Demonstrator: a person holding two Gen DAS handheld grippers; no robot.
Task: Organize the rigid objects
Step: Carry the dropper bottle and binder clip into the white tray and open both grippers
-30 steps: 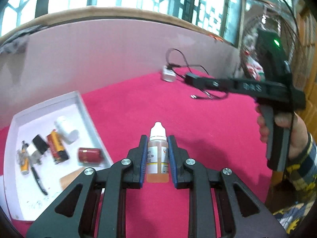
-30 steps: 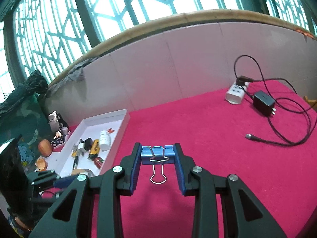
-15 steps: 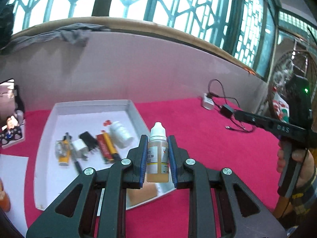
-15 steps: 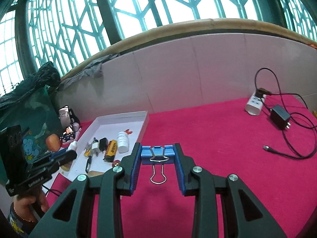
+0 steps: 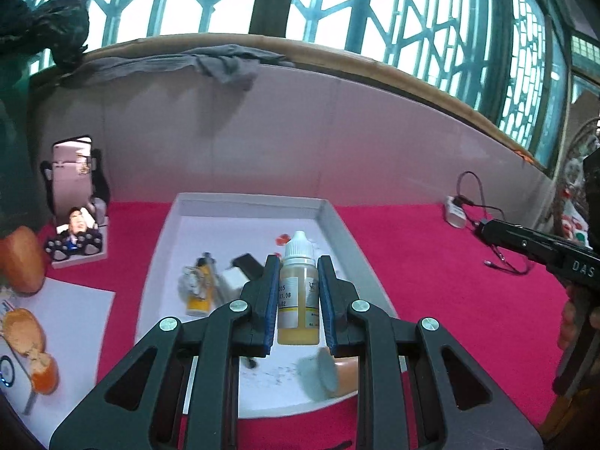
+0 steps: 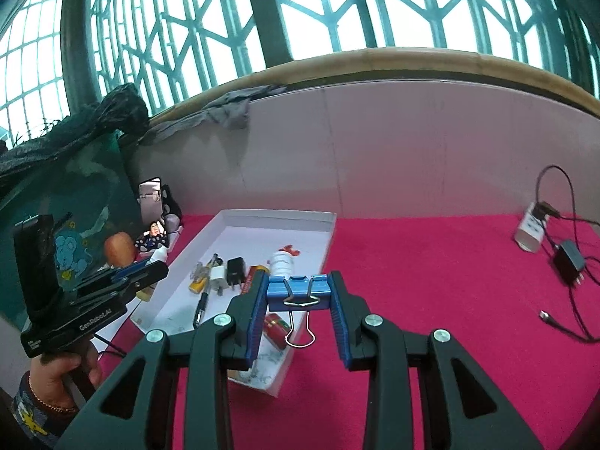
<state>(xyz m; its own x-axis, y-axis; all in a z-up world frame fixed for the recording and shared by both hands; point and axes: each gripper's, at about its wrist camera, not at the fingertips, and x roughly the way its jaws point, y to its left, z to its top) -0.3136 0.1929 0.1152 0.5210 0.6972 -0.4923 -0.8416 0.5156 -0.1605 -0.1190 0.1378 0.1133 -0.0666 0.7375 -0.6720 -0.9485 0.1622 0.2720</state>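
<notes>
Small dropper bottle point(image 5: 299, 292) of yellow liquid, white cap, upright, held above white tray point(image 6: 330, 233); blue binder clip point(image 6: 299, 291), wire handle hanging down, held over tray's near right edge; tray on red cloth holds white bottle point(image 6: 282, 263), pen point(image 6: 202, 304), chargers point(image 6: 228, 273), red cylinder point(image 6: 275, 330).

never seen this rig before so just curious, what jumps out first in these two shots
The left gripper holds a small dropper bottle of yellow liquid upright over the white tray. The right gripper clamps a blue binder clip, wire handle hanging down, above the tray's near corner. Behind both, the bright pink tablecloth and the tall green lattice windows dominate.
</notes>
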